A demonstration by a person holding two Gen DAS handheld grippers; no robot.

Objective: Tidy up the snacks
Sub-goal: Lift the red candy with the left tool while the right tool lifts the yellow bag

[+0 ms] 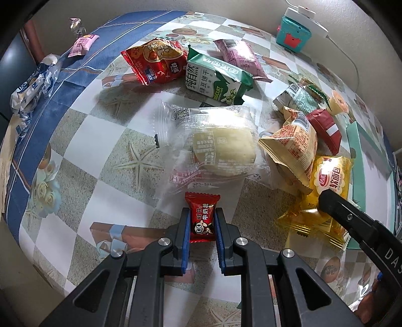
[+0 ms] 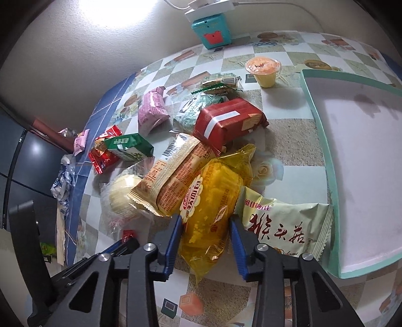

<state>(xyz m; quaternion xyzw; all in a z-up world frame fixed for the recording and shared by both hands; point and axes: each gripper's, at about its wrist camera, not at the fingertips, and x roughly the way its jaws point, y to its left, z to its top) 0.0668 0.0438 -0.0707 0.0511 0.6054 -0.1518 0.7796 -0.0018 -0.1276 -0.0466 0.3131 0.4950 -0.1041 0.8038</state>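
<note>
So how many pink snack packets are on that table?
2. A larger pink packet lies behind the green biscuit pack; a small pink packet sits at the table's blue edge. Others may hide under the pile.

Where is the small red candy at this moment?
In the left wrist view, the small red candy sits low in the middle, pinched in the left claw, just below the clear bread packet.

Looks like a home, likely a dining corner. Tabletop [image 1: 83,161] under a glossy checked oilcloth printed with roses and starfish, pushed against a plain painted wall [image 2: 83,50]. Strewn with packaged snacks [image 1: 218,75]. Teal toy-like box [image 2: 211,31] with a white charger [image 1: 307,17] and cable beside it.
</note>
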